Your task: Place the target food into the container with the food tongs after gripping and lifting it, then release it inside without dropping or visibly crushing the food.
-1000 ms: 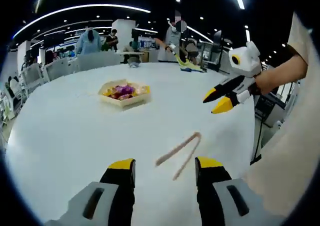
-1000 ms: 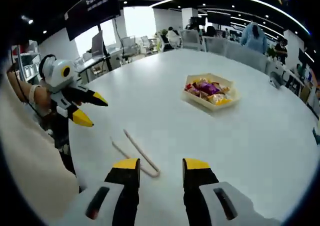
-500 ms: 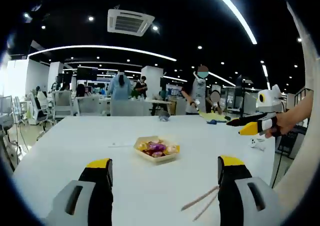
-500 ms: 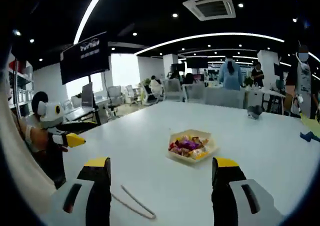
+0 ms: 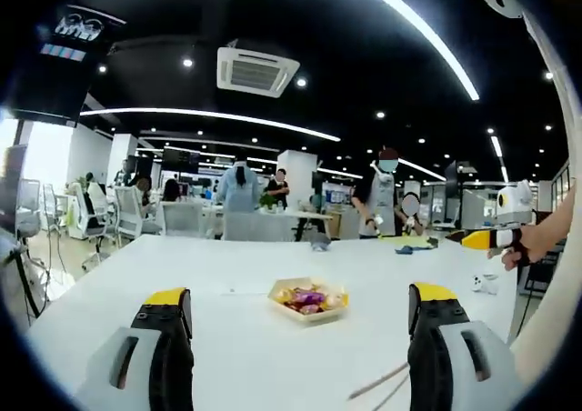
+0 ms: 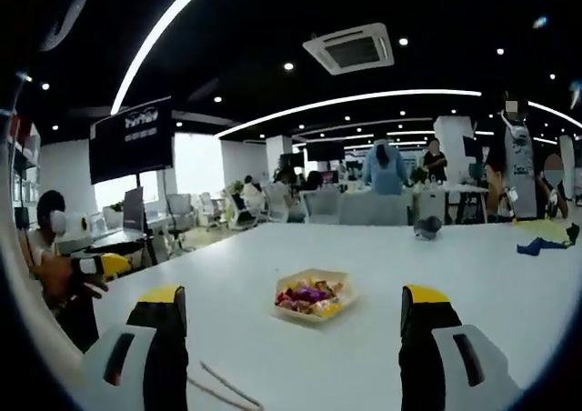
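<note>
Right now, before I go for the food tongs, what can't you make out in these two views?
- Food tongs: left gripper view, mostly cut off by the bottom edge and the right jaw; right gripper view, only two thin arms show.
- Food in the tray: too small in both views to tell pieces apart.
- Small dark object at the table's far side: too small to identify.

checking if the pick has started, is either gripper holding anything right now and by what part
Nothing is held. Both the left gripper and the right gripper are open and empty; the food tongs lie on the table.

left gripper (image 5: pixel 300 311) jaws apart, right gripper (image 6: pixel 296 306) likewise
</note>
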`<state>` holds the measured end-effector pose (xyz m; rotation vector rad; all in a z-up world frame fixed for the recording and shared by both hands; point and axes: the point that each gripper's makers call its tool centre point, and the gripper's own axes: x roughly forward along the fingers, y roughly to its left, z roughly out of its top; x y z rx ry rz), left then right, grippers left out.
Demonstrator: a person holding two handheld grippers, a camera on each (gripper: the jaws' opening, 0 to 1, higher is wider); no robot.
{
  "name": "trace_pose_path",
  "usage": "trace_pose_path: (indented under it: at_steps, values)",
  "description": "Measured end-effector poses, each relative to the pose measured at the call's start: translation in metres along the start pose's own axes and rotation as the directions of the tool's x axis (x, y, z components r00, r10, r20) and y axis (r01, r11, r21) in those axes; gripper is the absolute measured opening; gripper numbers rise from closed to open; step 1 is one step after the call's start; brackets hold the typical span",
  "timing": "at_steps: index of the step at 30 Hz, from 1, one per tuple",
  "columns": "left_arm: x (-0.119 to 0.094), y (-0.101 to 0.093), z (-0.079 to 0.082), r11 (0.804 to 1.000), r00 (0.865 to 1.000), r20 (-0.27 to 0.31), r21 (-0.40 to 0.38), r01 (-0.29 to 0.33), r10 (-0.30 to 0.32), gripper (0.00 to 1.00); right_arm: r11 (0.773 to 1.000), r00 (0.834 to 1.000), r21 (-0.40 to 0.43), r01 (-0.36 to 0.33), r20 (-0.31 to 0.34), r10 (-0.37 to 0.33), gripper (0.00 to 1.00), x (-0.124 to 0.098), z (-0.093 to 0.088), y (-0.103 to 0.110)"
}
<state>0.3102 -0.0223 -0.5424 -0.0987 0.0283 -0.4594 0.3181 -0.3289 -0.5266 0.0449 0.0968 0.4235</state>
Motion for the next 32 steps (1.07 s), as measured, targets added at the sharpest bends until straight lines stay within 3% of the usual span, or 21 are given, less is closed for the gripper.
trace_pose_path:
  at_steps: [7,19,32]
  values:
    - [-0.008,0.005,0.0,0.998,1.0,-0.011,0.059,-0.011,0.012,0.99,0.999,0.999,-0.01,0.045,0.026,-0.045,1.0,-0.009,0.0,-0.012]
    - [-0.02,0.024,0.004,0.996,0.998,-0.007,0.062,-0.066,0.066,0.99,0.997,0.997,0.027,0.068,0.027,-0.069,1.0,-0.017,-0.006,-0.013]
    - [-0.026,0.029,0.004,0.995,0.997,-0.018,0.062,-0.074,0.075,0.99,0.997,0.997,0.035,0.076,0.029,-0.077,1.0,-0.022,-0.008,-0.013]
